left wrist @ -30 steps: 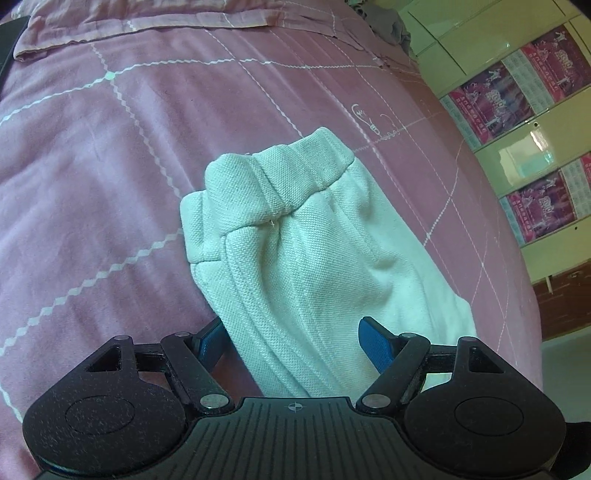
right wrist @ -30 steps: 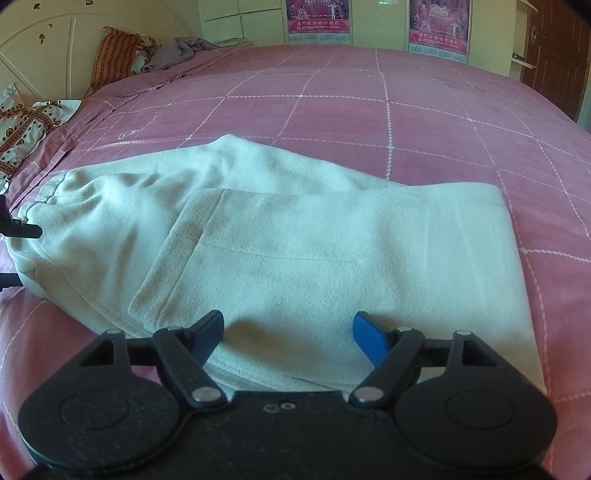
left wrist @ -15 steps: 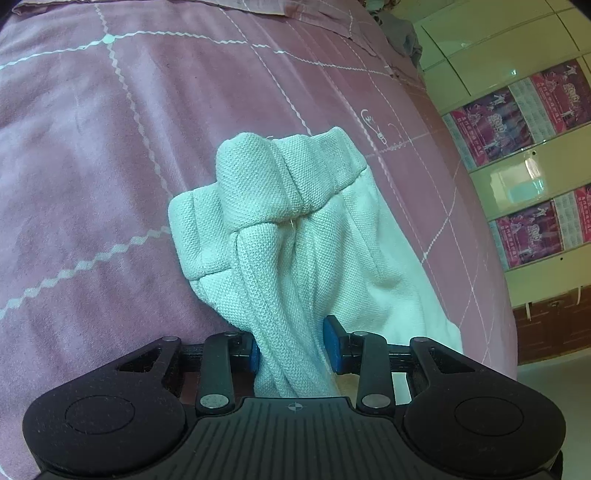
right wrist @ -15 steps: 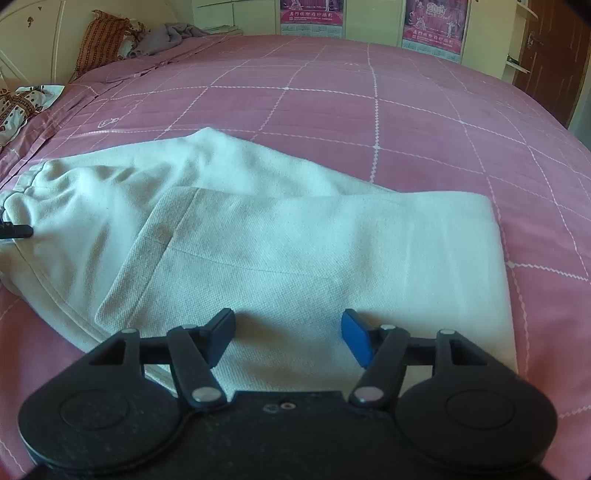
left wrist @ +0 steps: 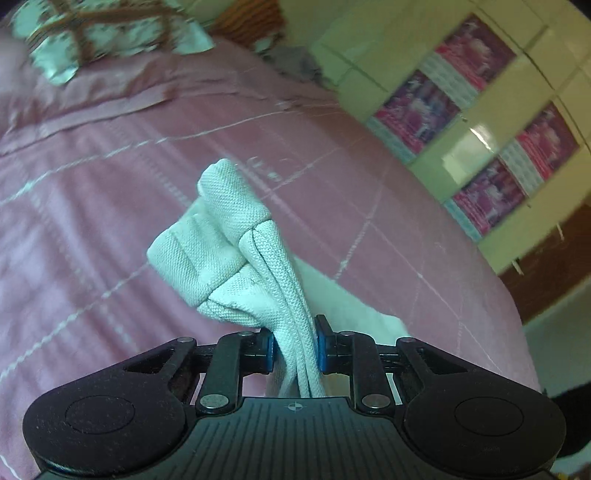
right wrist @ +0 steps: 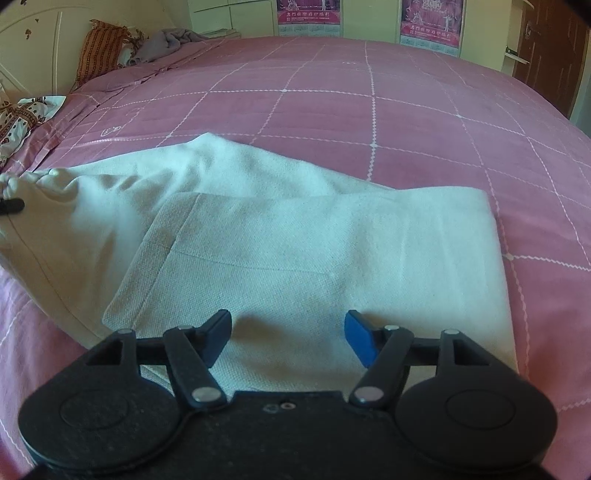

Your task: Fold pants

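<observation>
The pale pants [right wrist: 295, 251] lie partly folded on the pink bed [right wrist: 406, 122], the leg end doubled over on top. My left gripper [left wrist: 294, 349] is shut on the bunched waistband end of the pants [left wrist: 236, 236] and holds it lifted off the bed. A tip of the left gripper [right wrist: 13, 206] shows at the far left of the right wrist view. My right gripper [right wrist: 288, 332] is open over the near edge of the folded leg, its blue pads apart with cloth beneath them.
Patterned pillows [right wrist: 22, 114] and an orange cushion [right wrist: 99, 48] lie at the bed's head. A grey cloth [right wrist: 170, 40] lies at the far side. Wardrobe doors with posters [right wrist: 308, 16] stand behind the bed, and a brown door [right wrist: 546, 44] stands at right.
My left gripper went from open around the waistband end to shut on it, then lifted it, the view swinging up. My right gripper stayed open and moved slightly closer over the fold.
</observation>
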`<control>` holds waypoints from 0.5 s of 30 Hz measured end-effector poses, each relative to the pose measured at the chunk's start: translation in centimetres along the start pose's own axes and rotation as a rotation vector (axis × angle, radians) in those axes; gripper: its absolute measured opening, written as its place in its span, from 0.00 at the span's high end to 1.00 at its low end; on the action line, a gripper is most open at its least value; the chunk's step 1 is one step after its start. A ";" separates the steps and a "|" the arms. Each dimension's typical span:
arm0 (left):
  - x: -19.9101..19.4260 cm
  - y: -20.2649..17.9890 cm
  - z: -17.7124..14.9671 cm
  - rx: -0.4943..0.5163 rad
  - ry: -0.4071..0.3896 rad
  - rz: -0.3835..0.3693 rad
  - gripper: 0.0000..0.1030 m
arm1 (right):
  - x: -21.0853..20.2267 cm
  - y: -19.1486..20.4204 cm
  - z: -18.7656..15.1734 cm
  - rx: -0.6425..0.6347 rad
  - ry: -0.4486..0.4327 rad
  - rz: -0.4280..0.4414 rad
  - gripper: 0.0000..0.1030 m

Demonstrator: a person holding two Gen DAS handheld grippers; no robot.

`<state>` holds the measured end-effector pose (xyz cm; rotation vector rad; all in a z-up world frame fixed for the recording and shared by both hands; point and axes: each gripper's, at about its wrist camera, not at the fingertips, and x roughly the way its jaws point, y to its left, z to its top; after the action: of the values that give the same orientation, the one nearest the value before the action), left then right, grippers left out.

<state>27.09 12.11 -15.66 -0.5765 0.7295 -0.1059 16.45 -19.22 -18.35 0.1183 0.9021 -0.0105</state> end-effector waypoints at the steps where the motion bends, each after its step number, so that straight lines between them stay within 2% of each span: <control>1: -0.4 -2.0 0.1 0.057 -0.009 -0.026 0.80 | -0.1 -0.1 0.0 0.003 -0.003 0.000 0.34; 3: -1.1 -6.1 -0.2 0.182 -0.013 -0.082 0.80 | -0.5 -0.6 0.0 0.015 -0.013 0.004 0.34; 6: -1.5 -11.4 -2.5 0.367 0.023 -0.155 0.80 | -1.2 -1.4 0.0 0.033 -0.030 0.001 0.34; 8: -0.8 -14.4 -4.9 0.453 0.072 -0.196 0.80 | -1.8 -2.5 -0.2 0.053 -0.040 -0.007 0.34; 10: 0.1 -17.3 -7.9 0.536 0.155 -0.236 0.80 | -2.3 -3.8 -0.4 0.073 -0.049 -0.020 0.34; 12: 1.6 -19.5 -11.3 0.629 0.278 -0.243 0.79 | -3.0 -5.5 -0.8 0.097 -0.058 -0.041 0.34; 13: 2.4 -20.3 -13.1 0.668 0.339 -0.215 0.79 | -3.2 -6.1 -1.0 0.105 -0.060 -0.050 0.34; 15: 2.8 -20.7 -15.7 0.733 0.368 -0.150 0.76 | -3.6 -7.6 -1.5 0.130 -0.051 -0.063 0.33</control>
<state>21.09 -13.33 -15.70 0.0991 0.9325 -0.6031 12.59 -26.75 -17.26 0.2093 0.8538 -0.1300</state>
